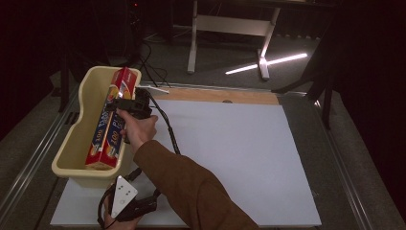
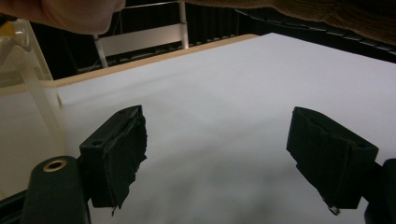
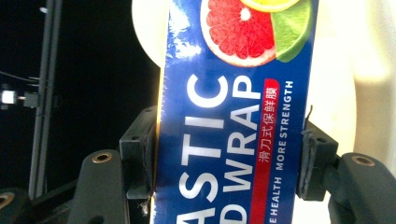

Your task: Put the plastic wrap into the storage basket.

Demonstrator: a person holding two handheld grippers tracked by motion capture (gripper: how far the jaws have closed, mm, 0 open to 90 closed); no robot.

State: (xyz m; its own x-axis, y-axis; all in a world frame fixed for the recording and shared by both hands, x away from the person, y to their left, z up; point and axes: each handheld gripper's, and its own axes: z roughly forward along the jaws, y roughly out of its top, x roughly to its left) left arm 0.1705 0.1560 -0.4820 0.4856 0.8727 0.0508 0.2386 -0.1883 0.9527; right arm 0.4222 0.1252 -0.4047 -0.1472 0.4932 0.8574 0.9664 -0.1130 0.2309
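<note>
I work in a dim room: beyond my white-topped table (image 1: 249, 158) with its wooden far edge (image 1: 215, 95), a white-legged desk frame (image 1: 230, 28) stands on grey floor (image 1: 225, 57), where a bright strip of light (image 1: 268, 63) falls.

A brown knitted sleeve (image 1: 191, 187) covers the person's right arm down to the wrist. Both tongs are black. The right tongs (image 3: 229, 158) have two blocky black jaws faced with worn padding, each mounted on a rounded arm with a brass-ringed screw hole. A black cable (image 1: 168, 129) trails from them. The left tongs (image 2: 229, 158) have the same ragged pads, and a grey three-cornered plate (image 1: 123, 195) on top, dotted with small holes.
</note>
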